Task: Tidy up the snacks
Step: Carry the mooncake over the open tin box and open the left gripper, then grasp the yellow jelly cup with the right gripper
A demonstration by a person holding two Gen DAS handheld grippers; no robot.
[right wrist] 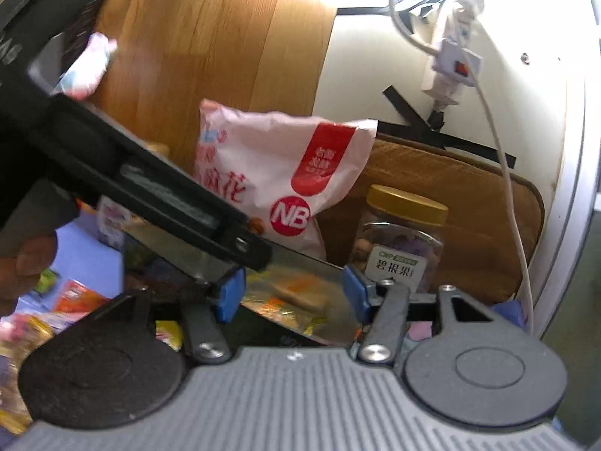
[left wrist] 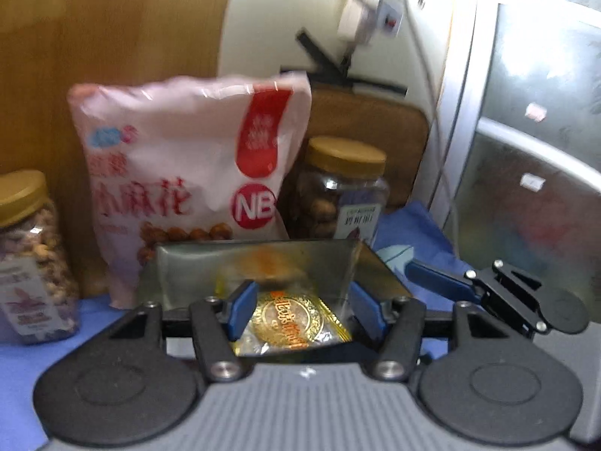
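Observation:
My left gripper [left wrist: 302, 310] reaches into a clear, shiny-walled box [left wrist: 188, 267]. A gold-wrapped snack [left wrist: 296, 319] lies on the box floor between the blue fingers [left wrist: 240, 306], which stand apart from it, open. My right gripper [right wrist: 293, 295] is at the same box [right wrist: 319, 263], open, with a clear-wrapped pale biscuit [right wrist: 300, 297] lying between its fingers [right wrist: 355, 293]. One right finger [left wrist: 439, 278] shows at the box's right side. The left gripper's black body [right wrist: 169, 203] crosses the right wrist view from the upper left.
A pink snack bag [left wrist: 180, 165] [right wrist: 285, 173] leans on a wooden panel behind the box. Gold-lidded nut jars stand at right [left wrist: 342, 191] [right wrist: 402, 240] and left [left wrist: 30, 255]. Loose wrapped snacks [right wrist: 75, 297] lie on the blue cloth [left wrist: 22, 360]. A hand [right wrist: 22, 263] is at left.

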